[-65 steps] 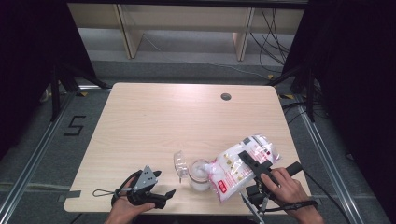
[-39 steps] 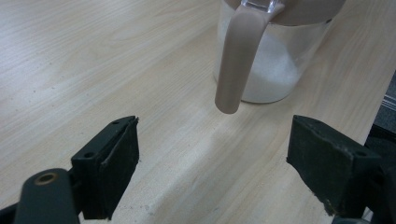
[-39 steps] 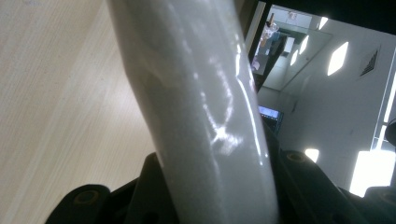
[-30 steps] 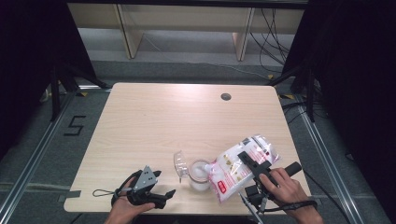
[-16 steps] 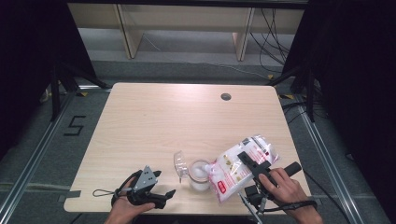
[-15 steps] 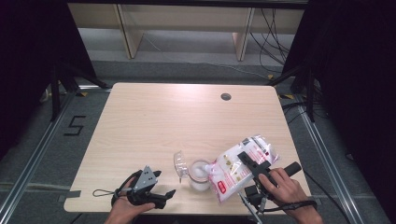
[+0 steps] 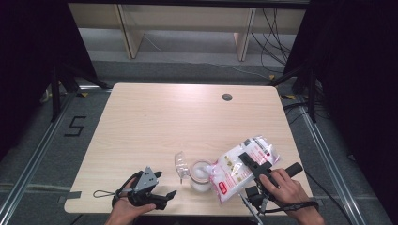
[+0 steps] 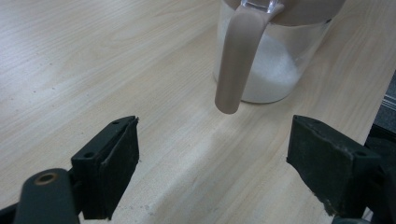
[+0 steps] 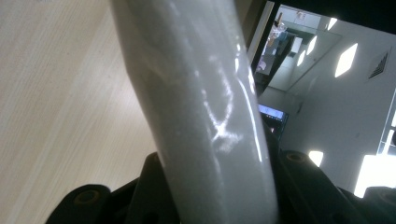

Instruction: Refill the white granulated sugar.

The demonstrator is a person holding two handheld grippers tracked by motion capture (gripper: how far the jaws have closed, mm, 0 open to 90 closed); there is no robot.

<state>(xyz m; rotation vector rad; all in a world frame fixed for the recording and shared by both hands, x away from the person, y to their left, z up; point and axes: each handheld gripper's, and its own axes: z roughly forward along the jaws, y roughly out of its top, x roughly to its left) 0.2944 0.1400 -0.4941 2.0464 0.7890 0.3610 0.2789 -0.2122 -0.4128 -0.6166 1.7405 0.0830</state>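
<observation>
A clear jar holding white grains stands near the table's front edge, its clear lid flipped open to the left. A plastic bag of white grains tilts over the jar's rim, and my right gripper is shut on it. In the right gripper view the bag is pinched between the jaws of that gripper. My left gripper rests low on the table left of the jar, open and holding nothing. From the left gripper, the jar and its beige lid tab are just ahead.
The wooden table has a round cable hole at the back right. Dark frame posts and floor rails flank the table, and a shelf unit stands behind it.
</observation>
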